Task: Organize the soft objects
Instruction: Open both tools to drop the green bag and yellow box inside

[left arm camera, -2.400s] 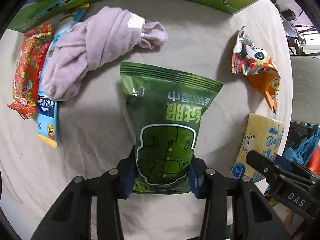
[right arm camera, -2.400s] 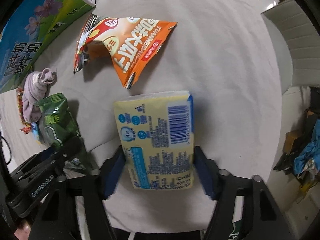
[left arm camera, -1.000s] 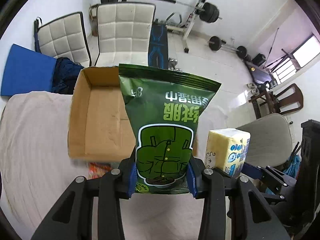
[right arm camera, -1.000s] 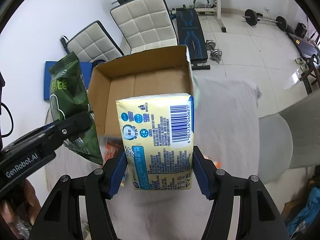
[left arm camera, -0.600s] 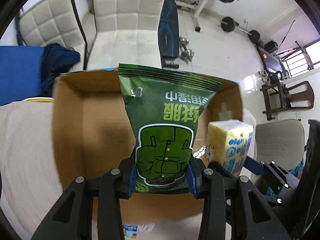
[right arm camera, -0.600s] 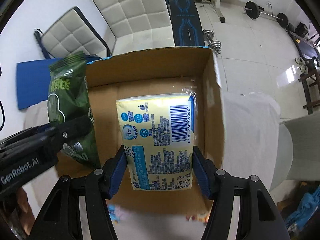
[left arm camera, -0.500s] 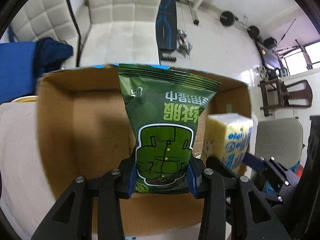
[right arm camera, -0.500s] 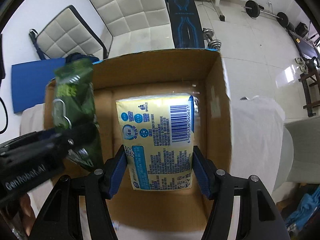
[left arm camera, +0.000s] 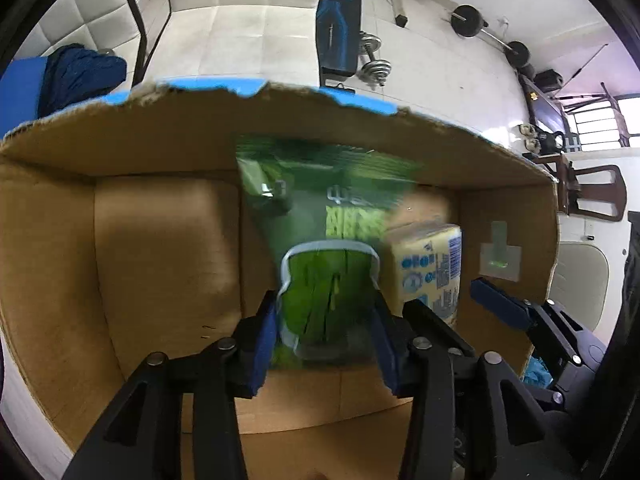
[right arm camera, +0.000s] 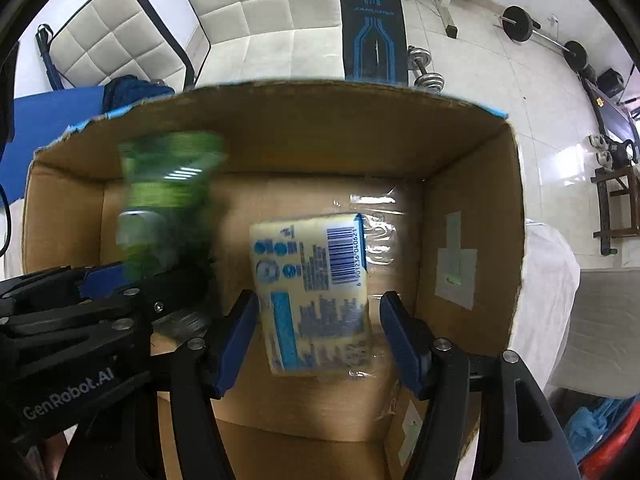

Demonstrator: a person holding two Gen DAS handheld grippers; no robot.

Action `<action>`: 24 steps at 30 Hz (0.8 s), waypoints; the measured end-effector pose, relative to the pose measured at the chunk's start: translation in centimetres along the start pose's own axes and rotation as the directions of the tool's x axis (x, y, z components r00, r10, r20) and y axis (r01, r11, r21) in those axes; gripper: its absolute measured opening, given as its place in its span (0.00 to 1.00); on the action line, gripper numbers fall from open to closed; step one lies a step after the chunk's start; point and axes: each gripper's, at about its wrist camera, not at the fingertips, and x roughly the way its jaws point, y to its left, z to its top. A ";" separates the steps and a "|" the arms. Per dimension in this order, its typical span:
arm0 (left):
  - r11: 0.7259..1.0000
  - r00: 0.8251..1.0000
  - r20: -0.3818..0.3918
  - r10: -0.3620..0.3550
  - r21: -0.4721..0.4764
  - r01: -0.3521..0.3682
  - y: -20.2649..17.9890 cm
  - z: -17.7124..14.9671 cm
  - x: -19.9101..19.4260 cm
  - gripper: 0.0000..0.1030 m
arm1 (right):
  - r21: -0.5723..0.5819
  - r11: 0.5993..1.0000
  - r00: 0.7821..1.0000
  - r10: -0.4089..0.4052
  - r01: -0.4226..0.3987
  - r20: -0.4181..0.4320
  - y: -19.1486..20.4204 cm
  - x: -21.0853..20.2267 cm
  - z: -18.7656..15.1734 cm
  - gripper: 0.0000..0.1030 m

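Observation:
Both grippers hang over an open cardboard box point(left arm camera: 160, 240). My left gripper point(left arm camera: 326, 344) is open; the green snack bag point(left arm camera: 324, 248) is blurred between its spread fingers, dropping into the box. My right gripper point(right arm camera: 320, 344) is open; the yellow tissue pack point(right arm camera: 316, 292) sits loose between its spread fingers, lower in the box. The pack also shows in the left wrist view point(left arm camera: 428, 264), and the green bag in the right wrist view point(right arm camera: 164, 200). The box also shows in the right wrist view point(right arm camera: 472, 200).
Beyond the box are white padded chairs point(right arm camera: 256, 4), a blue weight bench point(right arm camera: 372, 20), dumbbells point(right arm camera: 428, 68) and a tiled floor. A white cloth-covered surface point(right arm camera: 552, 280) lies right of the box. The box's far wall has a torn blue edge point(left arm camera: 224, 88).
Both grippers moved further over the box and opened. The green bag and the yellow pack left their grips and are falling into the box.

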 end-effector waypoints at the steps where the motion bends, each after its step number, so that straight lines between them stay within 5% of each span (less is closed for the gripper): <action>1: 1.000 1.000 0.009 0.011 -0.001 -0.011 0.0 -0.2 -0.2 0.46 | -0.005 1.000 1.000 0.000 0.000 0.001 0.0 -0.1 -0.1 0.69; 5: 0.997 0.997 0.040 0.070 0.010 -0.070 0.2 -1.0 -1.0 0.66 | -0.007 1.000 1.000 -0.010 0.010 0.017 0.1 -0.6 -0.7 0.77; 19: 0.981 0.968 0.176 0.177 0.046 -0.188 0.6 -8.2 -7.0 0.71 | -0.011 1.000 1.000 -0.007 0.007 0.025 2.0 -3.7 -7.1 0.77; 22: 0.982 0.961 0.219 0.170 0.046 -0.184 0.8 -9.7 -8.4 0.87 | 0.000 1.000 0.999 -0.002 0.002 0.052 2.5 -5.0 -8.8 0.77; 24: 0.979 0.951 0.251 0.180 0.047 -0.198 0.5 -9.9 -9.1 0.92 | 0.005 1.000 0.997 0.004 -0.004 0.083 2.7 -6.0 -10.0 0.90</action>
